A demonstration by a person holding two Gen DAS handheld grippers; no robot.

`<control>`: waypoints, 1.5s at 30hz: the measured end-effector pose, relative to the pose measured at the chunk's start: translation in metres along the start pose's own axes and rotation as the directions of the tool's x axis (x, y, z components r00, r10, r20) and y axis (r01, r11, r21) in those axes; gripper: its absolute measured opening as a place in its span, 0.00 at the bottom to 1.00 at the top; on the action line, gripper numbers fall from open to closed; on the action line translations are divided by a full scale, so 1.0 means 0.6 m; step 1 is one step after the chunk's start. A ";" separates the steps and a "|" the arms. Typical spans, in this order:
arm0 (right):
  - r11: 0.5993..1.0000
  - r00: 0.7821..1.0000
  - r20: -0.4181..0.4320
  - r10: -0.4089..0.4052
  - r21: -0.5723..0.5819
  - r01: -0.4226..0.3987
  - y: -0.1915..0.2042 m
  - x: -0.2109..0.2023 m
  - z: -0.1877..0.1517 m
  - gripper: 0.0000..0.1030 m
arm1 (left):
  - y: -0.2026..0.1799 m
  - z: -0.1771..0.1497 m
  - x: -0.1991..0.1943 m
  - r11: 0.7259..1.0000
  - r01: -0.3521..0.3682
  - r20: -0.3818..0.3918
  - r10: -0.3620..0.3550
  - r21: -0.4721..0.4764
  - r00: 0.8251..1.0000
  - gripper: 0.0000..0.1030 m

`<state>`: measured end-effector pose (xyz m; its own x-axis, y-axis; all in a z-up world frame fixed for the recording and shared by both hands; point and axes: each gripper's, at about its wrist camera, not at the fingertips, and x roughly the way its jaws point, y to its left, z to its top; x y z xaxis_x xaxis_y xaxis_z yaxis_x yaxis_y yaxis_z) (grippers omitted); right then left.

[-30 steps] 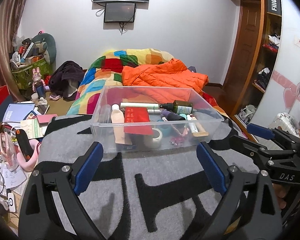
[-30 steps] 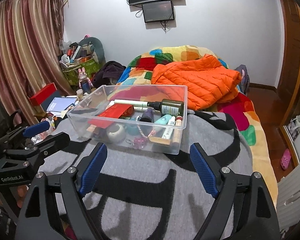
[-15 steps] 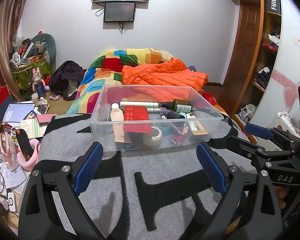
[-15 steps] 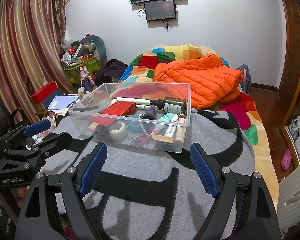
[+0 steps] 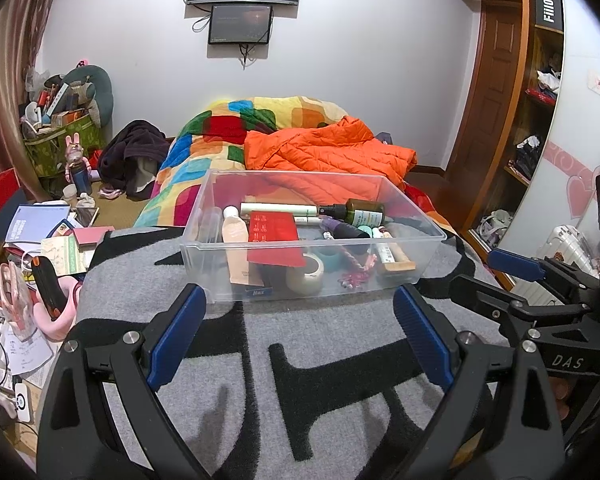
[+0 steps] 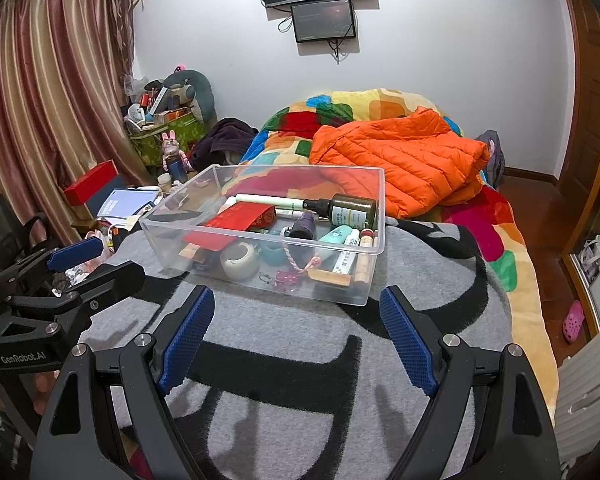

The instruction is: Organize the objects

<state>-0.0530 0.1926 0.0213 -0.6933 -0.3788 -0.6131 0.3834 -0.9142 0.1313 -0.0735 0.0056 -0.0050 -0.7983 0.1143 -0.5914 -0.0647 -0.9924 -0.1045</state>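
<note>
Nearest, the left gripper (image 5: 298,320) and right gripper (image 6: 296,322) are held with jaws released and empty, short of the clear bin (image 5: 300,294). The bin is set on the grey blanket (image 5: 332,336); a tape roll (image 5: 305,274), red packet (image 5: 274,236) and dark bottle (image 5: 362,213), apparently a spray, are contained in it. Behind the bin an orange jacket (image 5: 332,152) is laid.
</note>
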 end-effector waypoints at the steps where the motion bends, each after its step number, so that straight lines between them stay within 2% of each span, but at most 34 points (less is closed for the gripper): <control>1: 1.000 1.000 0.000 0.000 0.001 0.000 0.000 -0.001 0.000 0.80 | 0.000 0.000 0.000 1.000 0.001 0.000 -0.001 -0.001 1.000 0.93; 8: 1.000 1.000 -0.001 0.000 0.014 0.000 -0.004 -0.001 0.002 0.80 | 0.002 0.001 -0.001 1.000 -0.001 0.000 0.001 -0.019 1.000 0.98; 16: 1.000 1.000 -0.003 0.001 0.015 -0.001 -0.005 0.000 0.003 0.80 | 0.008 0.000 0.001 0.999 0.012 -0.012 -0.012 -0.044 1.000 0.98; 38: 1.000 1.000 -0.006 0.004 0.011 -0.004 0.000 0.002 -0.001 0.80 | -0.004 -0.006 0.000 0.999 0.039 -0.027 -0.039 -0.001 0.999 0.98; 45: 1.000 1.000 -0.006 0.004 0.011 -0.004 0.000 0.003 -0.001 0.80 | 0.002 -0.005 0.000 0.999 0.035 -0.024 -0.036 -0.019 0.999 0.98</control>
<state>-0.0537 0.1919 0.0198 -0.6878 -0.3820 -0.6173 0.3796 -0.9141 0.1426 -0.0716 0.0044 -0.0074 -0.7807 0.1509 -0.6063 -0.0815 -0.9867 -0.1407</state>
